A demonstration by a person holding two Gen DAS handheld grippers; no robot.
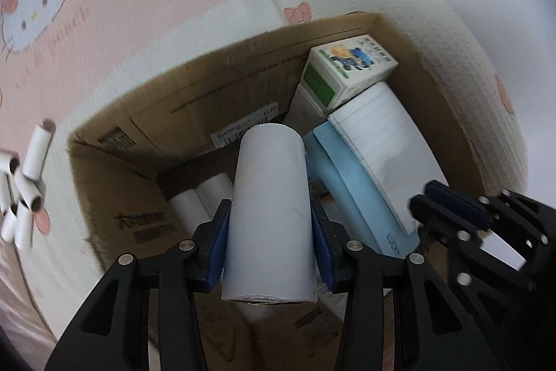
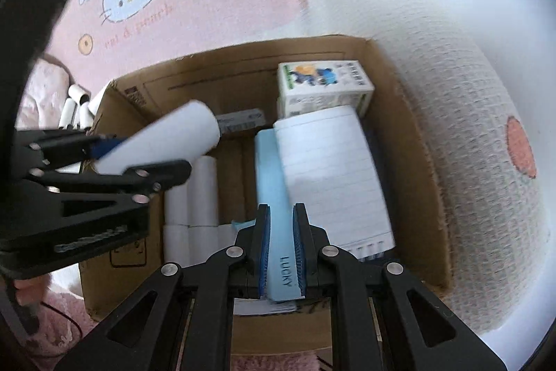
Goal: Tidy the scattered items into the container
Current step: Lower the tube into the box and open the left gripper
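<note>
Blanket (image 2: 434, 65): pink-white cartoon print, under everything.
Cardboard box (image 2: 417, 141): open, holds notebook, carton, white rolls.
Blue notebook (image 2: 267, 169): leaning in box, spine pinched by right gripper (image 2: 281, 252).
White roll (image 1: 269, 218): clamped in left gripper (image 1: 269, 239), above box.
Small tubes (image 1: 24, 183): heaped outside box.

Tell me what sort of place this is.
Probably a bedroom or child's room at home. A pink cartoon-cat blanket lies under an open cardboard box holding a small printed carton and a notebook; a left gripper holds a white roll.
</note>
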